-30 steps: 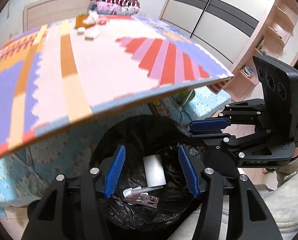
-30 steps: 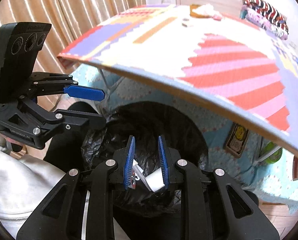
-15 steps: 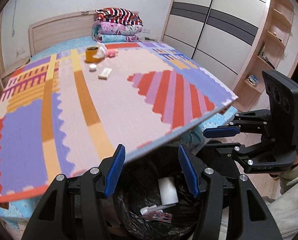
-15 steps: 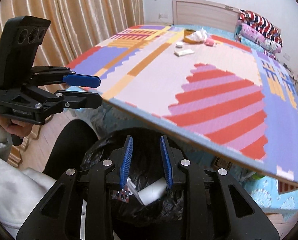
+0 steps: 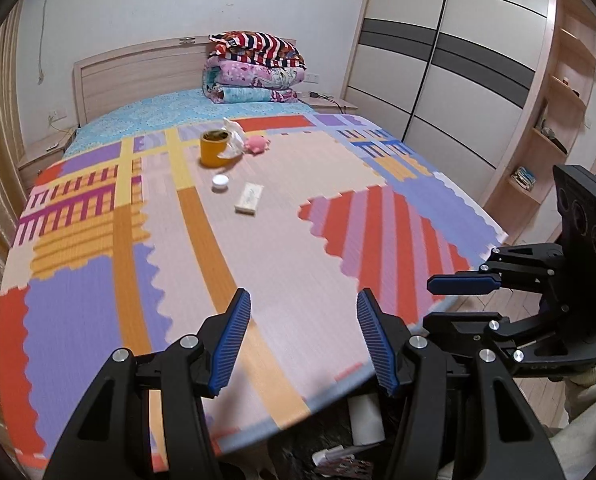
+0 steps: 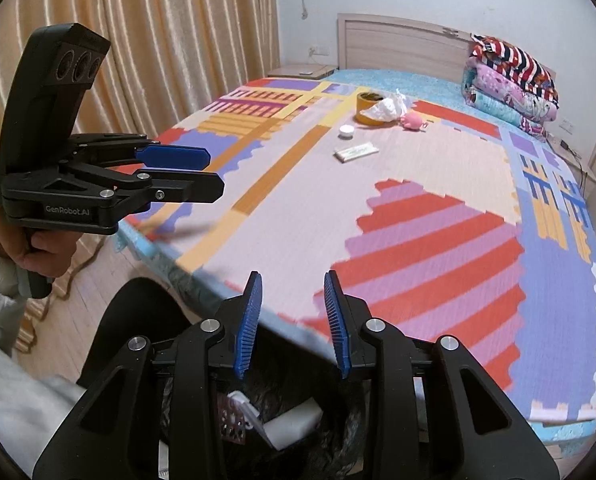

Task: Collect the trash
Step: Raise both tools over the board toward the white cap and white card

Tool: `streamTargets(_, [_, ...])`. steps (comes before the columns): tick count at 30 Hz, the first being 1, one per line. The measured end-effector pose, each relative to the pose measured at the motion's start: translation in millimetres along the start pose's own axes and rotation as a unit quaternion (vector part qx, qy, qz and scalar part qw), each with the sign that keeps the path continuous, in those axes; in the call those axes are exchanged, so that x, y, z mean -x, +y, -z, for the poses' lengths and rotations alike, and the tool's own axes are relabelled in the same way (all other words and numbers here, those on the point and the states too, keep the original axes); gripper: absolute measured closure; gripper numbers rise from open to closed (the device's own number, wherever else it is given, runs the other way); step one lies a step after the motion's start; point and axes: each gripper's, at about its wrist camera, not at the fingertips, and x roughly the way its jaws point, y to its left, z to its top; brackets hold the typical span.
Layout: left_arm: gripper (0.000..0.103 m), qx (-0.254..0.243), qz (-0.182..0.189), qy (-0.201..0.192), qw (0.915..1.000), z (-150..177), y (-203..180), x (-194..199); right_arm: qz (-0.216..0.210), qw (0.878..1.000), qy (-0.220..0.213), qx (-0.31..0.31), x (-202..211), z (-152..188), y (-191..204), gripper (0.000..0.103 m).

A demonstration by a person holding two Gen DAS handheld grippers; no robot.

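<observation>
A bed with a patterned foam mat (image 5: 282,248) spread over it fills both views, and the mat's near edge overhangs part of the black-lined trash bin (image 6: 337,432) below. Far across the mat stand an orange cup (image 5: 214,148) with crumpled white paper (image 6: 387,109) against it, a pink toy (image 5: 256,145), a white cap (image 5: 220,182) and a flat white packet (image 5: 250,197). Folded quilts (image 5: 256,68) are stacked by the headboard.

The left gripper (image 5: 303,334) is held over the mat's near edge, jaws apart and empty. The right gripper (image 6: 293,322) hangs above the bin, its jaws opening with nothing between them. Dropped trash lies in the bin beneath the grippers: a white box (image 6: 292,426) and a small printed wrapper (image 6: 230,422). The remaining litter on the mat is well apart from both grippers.
</observation>
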Motion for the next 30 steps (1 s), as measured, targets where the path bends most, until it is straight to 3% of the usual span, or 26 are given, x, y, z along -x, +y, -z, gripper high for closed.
streamTargets(17, [0.05,0.01,-0.032,0.004,0.9994,-52.5,49.3,-54.6,0.014,1.0,-0.013,-0.025,-41.5,-47.6,-20.4,0.064])
streamTargets(30, [0.05,0.015,-0.042,0.012,0.9989,-84.0,80.5,-99.4,0.022,0.998,0.007,-0.055,-94.8,-83.0,-38.3,0.063])
